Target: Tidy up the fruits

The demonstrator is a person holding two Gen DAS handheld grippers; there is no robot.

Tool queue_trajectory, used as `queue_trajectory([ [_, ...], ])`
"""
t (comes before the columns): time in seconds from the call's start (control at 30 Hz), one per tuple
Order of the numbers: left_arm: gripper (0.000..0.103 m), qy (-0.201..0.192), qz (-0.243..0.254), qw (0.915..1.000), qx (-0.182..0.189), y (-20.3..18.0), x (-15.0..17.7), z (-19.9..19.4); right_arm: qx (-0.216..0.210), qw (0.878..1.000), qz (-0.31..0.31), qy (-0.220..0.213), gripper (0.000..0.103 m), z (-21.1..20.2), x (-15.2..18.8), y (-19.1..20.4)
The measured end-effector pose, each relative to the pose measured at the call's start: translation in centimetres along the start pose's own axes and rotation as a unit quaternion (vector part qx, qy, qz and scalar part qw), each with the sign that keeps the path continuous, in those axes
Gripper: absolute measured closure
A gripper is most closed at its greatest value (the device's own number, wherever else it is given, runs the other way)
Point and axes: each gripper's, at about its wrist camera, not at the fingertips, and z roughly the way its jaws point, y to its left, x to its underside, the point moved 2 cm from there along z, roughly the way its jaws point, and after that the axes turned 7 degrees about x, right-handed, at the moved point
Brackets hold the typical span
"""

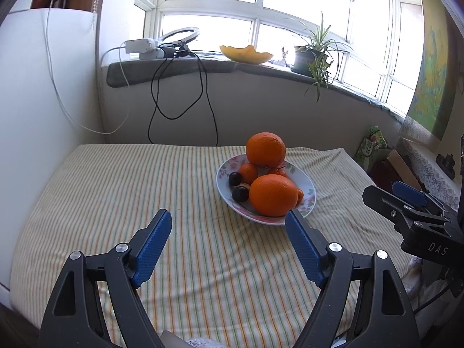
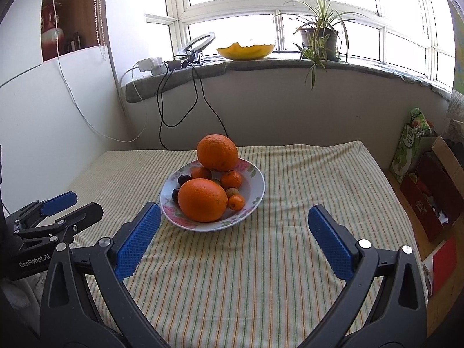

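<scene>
A flowered plate [image 1: 308,186] [image 2: 256,181] sits on the striped tablecloth, heaped with fruit. Two big oranges lie on it, one at the front [image 1: 272,195] [image 2: 202,199] and one stacked at the back [image 1: 266,149] [image 2: 217,152]. Small tangerines [image 2: 231,179], dark plums [image 1: 240,193] [image 2: 183,179] and a kiwi [image 2: 232,192] fill the gaps. My left gripper [image 1: 229,217] hovers open just short of the plate, empty. My right gripper [image 2: 233,213] is open too, near the plate's front rim, with nothing between its fingers. Each gripper shows at the edge of the other's view.
The striped cloth [image 1: 116,191] covers the table up to the wall. On the windowsill stand a yellow melon rind [image 1: 246,54], a potted plant [image 1: 308,56] and a ring light with cables [image 1: 177,66] hanging down. Boxes and a green pack [image 2: 411,142] sit right of the table.
</scene>
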Motion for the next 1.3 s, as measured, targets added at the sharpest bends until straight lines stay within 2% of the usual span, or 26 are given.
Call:
queue_trajectory([
  [1.3, 0.022, -0.004, 0.001, 1.0000, -0.005, -0.69, 0.11, -0.50, 0.001, 1.000, -0.002, -0.006, 0.000, -0.96, 0.22, 0.34],
])
